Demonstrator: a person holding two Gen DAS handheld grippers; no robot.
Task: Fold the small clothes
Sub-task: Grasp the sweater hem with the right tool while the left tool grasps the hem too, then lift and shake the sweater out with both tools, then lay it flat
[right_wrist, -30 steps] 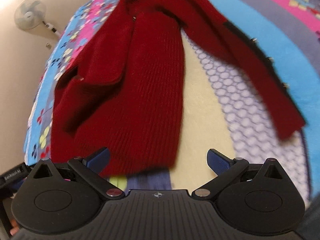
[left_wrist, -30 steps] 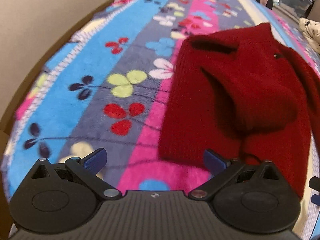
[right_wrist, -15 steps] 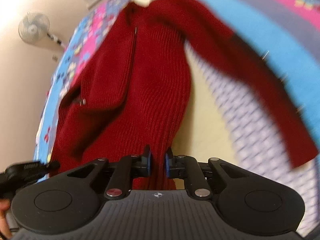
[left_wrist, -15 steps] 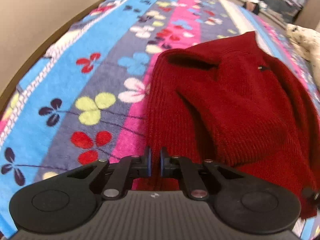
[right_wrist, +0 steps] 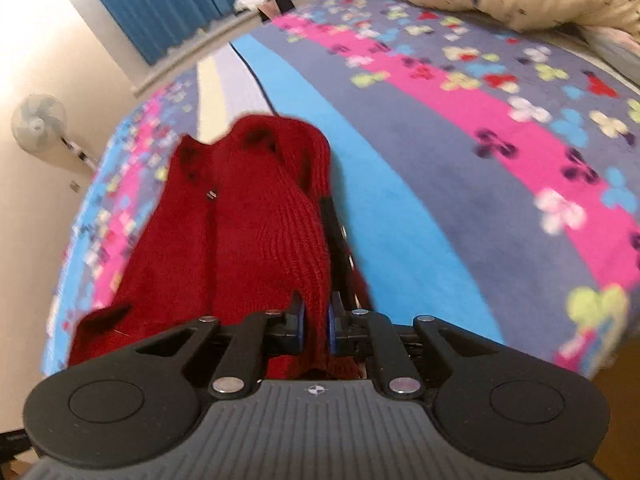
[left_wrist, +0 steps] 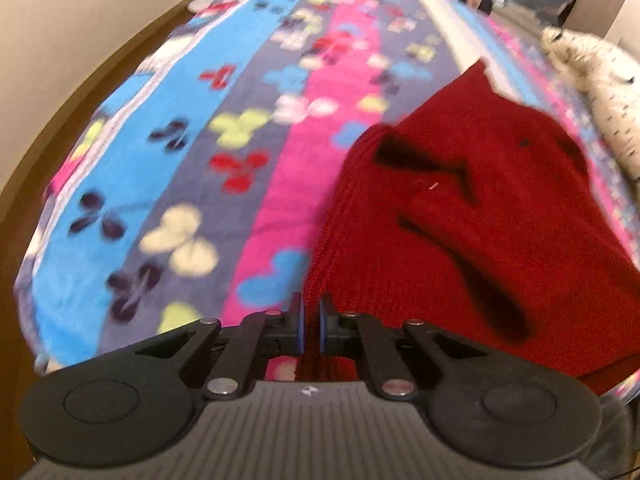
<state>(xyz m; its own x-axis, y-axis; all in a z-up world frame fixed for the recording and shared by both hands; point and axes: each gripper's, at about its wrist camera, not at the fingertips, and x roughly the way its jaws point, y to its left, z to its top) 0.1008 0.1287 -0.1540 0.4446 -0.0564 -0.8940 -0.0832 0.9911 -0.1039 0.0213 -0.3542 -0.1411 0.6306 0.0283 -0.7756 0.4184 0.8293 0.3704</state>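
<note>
Change since earlier frame: both pairs of fingers had been spread wide over the flat garment; they had since closed on its near hem, and the sweater had bunched toward the middle.

Left wrist view, fingers: the left gripper (left_wrist: 311,326) was clamped narrowly on the left hem corner of the red sweater (left_wrist: 472,216), a thin ridge of knit caught between the pads.

Left wrist view, garment: the sweater lay on the floral blanket (left_wrist: 240,152) of the bed, its body rumpled with deep creases, a cream pillow (left_wrist: 600,92) beyond it.

Left wrist view, risk: so little knit lay in the grip that, under any further pull, the hem would probably slip out and spoil the fold line.

Right wrist view, fingers: the right gripper (right_wrist: 315,328) was closed on a thicker bundle of the red sweater (right_wrist: 248,216) at the hem.

Right wrist view, garment: the cloth stood gathered into a ridge, and a dark buttoned edge (right_wrist: 334,232) trailed along its right side.

Right wrist view, risk: the bundle probably held more than one layer, so the sleeve could be dragged along and fold in crookedly; uneven travel of the two hands would likely skew the crease.
</note>
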